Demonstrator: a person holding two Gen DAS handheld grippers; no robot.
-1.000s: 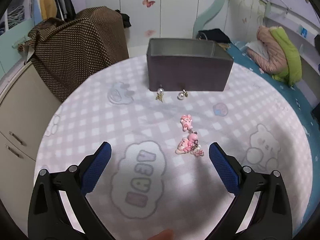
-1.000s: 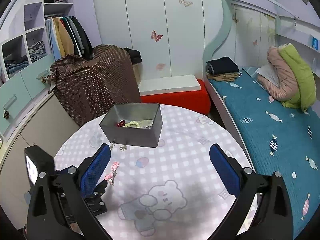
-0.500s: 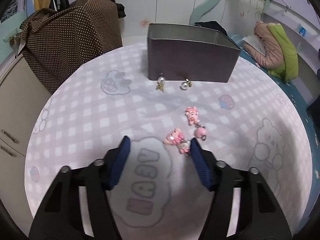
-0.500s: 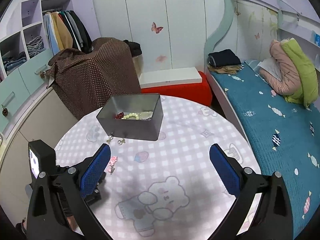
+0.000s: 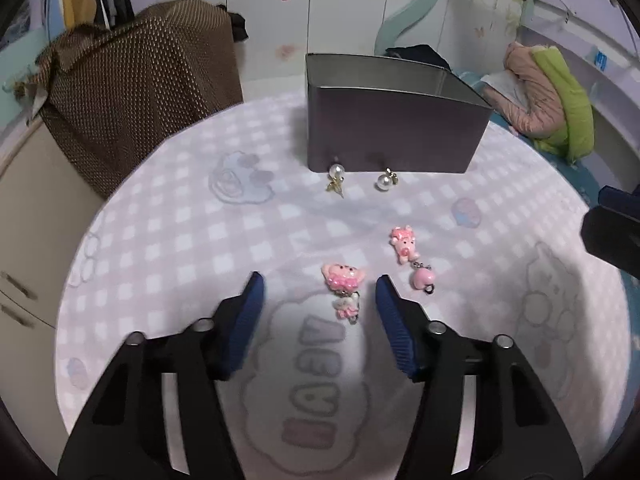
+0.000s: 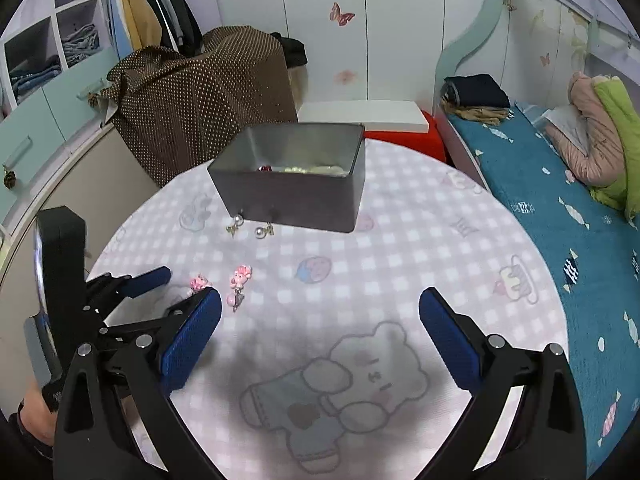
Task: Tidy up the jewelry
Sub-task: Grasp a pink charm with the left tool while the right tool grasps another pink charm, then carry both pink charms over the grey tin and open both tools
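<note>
The round table [image 6: 420,216], under its pink checked cloth, carries everything I work with, so both my tools stay over it. Toward the far side stands the grey metal box [image 5: 392,128], open at the top; from the right wrist view I can see beads and something red already lying inside, which I take as the place the loose pieces belong.

My right gripper [image 6: 320,320] hangs spread wide over the bear print, holding nothing and well apart from any jewelry. I judge it is simply parked out of the way while the other side does the picking.

My left gripper [image 5: 318,300] is low over the cloth with its blue pads partly drawn in but not closed. Between them lies the pink charm earring [image 5: 343,282], nearer the right pad, and I cannot tell whether that pad touches it. I place the fingers either side of it because it is small and flat and needs a pinch from both sides.

Its partner, the second pink earring [image 5: 412,256], lies just beside the right finger, outside the gap. Closing carelessly could nudge it.

Two pearl earrings [image 5: 362,180] sit right against the foot of the box, waiting.
</note>
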